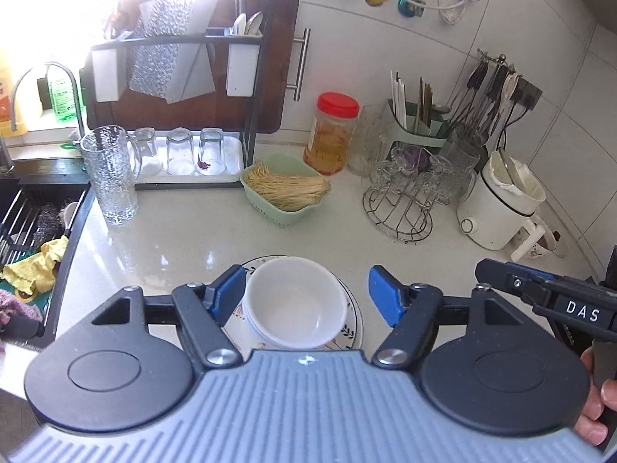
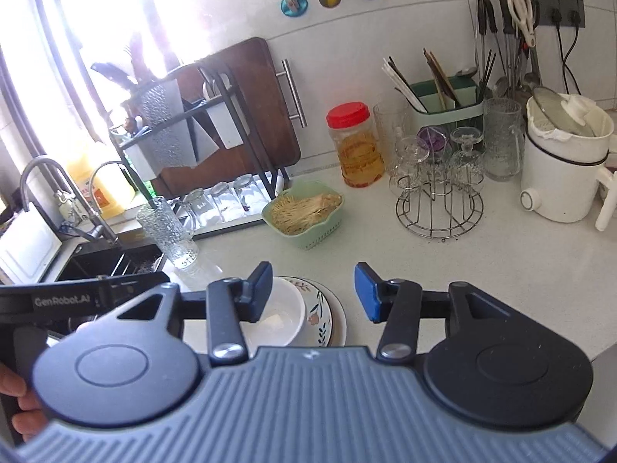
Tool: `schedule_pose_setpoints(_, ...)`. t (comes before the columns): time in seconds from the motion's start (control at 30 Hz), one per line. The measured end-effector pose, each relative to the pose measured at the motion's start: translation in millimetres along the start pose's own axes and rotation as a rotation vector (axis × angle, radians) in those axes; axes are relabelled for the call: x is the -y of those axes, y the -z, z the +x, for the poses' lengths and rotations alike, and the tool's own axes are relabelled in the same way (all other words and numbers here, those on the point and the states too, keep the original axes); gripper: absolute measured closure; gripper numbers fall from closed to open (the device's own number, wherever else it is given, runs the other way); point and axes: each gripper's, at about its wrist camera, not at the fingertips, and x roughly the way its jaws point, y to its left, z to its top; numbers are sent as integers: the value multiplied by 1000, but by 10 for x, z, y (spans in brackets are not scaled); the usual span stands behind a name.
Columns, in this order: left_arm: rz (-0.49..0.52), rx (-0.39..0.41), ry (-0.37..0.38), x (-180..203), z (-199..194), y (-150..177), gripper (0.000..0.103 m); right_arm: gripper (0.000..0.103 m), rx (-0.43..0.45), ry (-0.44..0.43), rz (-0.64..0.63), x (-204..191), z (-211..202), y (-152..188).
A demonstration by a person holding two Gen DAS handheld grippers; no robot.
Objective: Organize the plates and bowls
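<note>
Both tools hang over the pale countertop (image 1: 185, 231). My left gripper (image 1: 306, 295) is spread wide, blue pads either side of the stack of white bowls (image 1: 296, 301), gripping nothing; whether the left pad touches the rim, I cannot tell. The bowls sit nested on a floral-edged plate (image 1: 353, 322). The top bowl looks empty.

My right gripper (image 2: 312, 293) is also spread wide and holds nothing. From its camera the white bowls (image 2: 281, 314) lie under the left finger, and a flower-patterned dish (image 2: 322, 314) shows beneath them, on top of a further plate rim.

Containers noted:
- Green basket (image 1: 283, 189) behind the stack, filled with pale thin sticks, possibly toothpicks.
- Red-lidded plastic jar (image 1: 331, 133), amber contents, by the wall.
- Textured glass pitcher (image 1: 110, 175) near the sink (image 1: 42, 212); a yellow cloth lies in the sink.
- Black dish rack (image 1: 173, 115): three upturned glasses in its white tray, spoons in a white caddy.
- Wire stand (image 1: 399, 200) carrying upturned glass cups.
- Green utensil holder (image 1: 418, 125) with chopsticks.
- White electric pot (image 1: 501, 204) at far right, its lid tilted in the mouth.
</note>
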Motion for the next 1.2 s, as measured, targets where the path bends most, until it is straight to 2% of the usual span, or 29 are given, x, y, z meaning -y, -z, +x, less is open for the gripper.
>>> schedule_pose_setpoints(0.17, 12, 17, -37, 137, -249, 188, 18, 53, 29, -10, -21, -1, -268, 119)
schedule_pose_setpoints(0.23, 9, 24, -57, 169, -340, 270, 10, 53, 46, -20, -34, -8, -369, 169)
schedule_pose_setpoints(0.4, 25, 34, -133, 210, -532, 447, 5, 53, 82, -20, -59, -52, -563, 314)
schedule_pose_setpoints(0.43, 24, 34, -138, 203, -566, 486, 5, 49, 84, -22, -60, -55, -585, 348)
schedule_pose_setpoints(0.47, 22, 35, -140, 196, -597, 519, 5, 32, 88, -26, -59, -58, -602, 379)
schedule_pose_setpoints(0.5, 19, 35, -143, 183, -635, 554, 5, 22, 99, -29, -53, -57, -623, 411)
schedule_pose_setpoints(0.53, 16, 35, -143, 174, -668, 586, 5, 7, 117, -26, -43, -51, -652, 451)
schedule_pose_setpoints(1.2, 48, 41, -134, 224, -1119, 1180, 5, 8, 149, -3, -71, -173, -1034, 895)
